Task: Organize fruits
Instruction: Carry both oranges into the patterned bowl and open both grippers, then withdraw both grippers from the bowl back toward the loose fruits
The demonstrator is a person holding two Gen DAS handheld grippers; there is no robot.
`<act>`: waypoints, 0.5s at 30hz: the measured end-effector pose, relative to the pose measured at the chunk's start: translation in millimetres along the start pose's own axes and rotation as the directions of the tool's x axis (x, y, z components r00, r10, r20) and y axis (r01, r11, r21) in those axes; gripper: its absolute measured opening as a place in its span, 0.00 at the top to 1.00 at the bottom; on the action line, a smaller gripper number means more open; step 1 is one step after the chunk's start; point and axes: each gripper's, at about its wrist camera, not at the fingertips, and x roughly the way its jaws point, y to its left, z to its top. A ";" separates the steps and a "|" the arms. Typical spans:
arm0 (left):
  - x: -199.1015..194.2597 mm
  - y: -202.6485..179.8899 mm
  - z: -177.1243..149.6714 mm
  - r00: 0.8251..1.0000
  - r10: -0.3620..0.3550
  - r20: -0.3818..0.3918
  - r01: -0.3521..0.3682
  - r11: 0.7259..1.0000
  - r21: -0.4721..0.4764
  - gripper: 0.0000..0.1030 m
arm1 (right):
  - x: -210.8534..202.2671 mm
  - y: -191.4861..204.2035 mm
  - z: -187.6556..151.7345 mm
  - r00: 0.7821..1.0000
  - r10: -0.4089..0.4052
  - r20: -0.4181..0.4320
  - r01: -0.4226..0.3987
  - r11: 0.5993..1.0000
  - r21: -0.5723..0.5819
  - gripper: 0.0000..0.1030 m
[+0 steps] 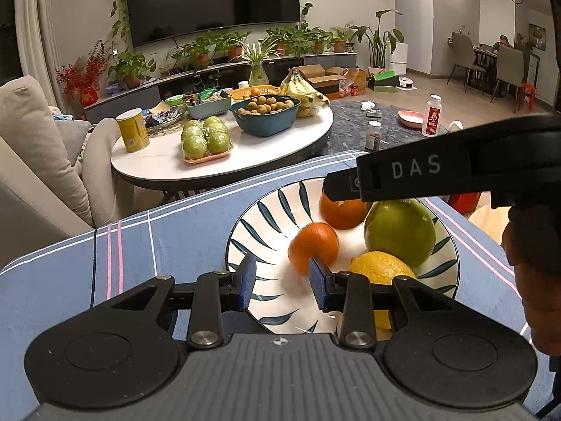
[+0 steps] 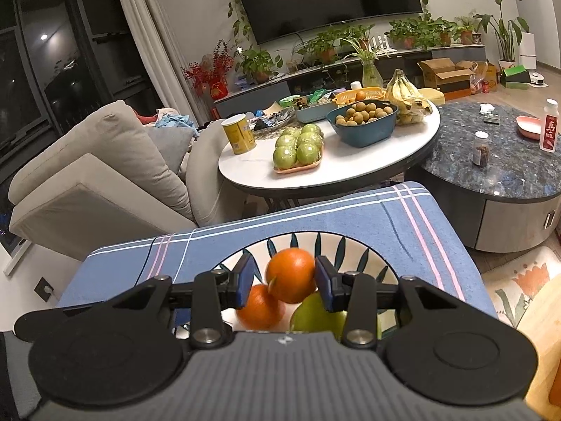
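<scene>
We kept both claws over a glossy white ceramic bowl (image 1: 245,224) painted with dark teal leaf strokes, set on a tabletop draped in blue woven cloth (image 1: 157,238) with white and pink stripes. Our right claw (image 2: 285,282) was clenched on a round, dimpled orange (image 2: 291,275), its blue pads pressing each side above the bowl. Our left claw (image 1: 280,279) stood released, nothing between its pads, just before a smaller orange (image 1: 313,247) lying in the bowl beside a smooth green pear-shaped fruit (image 1: 399,233) and a pebbled yellow lemon (image 1: 380,268). The right claw's black finger crossed above the fruit in the left view. Beyond stood a round white table (image 2: 350,168) bearing wrapped green apples (image 2: 298,151).
</scene>
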 end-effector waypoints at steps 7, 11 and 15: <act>-8.3 2.3 -4.0 1.000 0.000 0.003 0.000 1.000 -0.013 0.69 | -13.4 0.1 -0.6 1.000 -0.001 0.013 0.001 1.000 0.000 0.43; -21.8 3.2 -6.6 1.000 0.002 0.017 -0.002 1.000 -0.019 0.69 | -32.3 3.2 -4.1 1.000 0.000 0.030 0.000 1.000 -0.025 0.44; -42.5 5.8 -10.6 0.999 -0.010 0.042 0.011 0.999 -0.034 0.65 | -55.7 9.4 -11.8 0.999 0.002 0.054 0.002 0.998 -0.062 0.44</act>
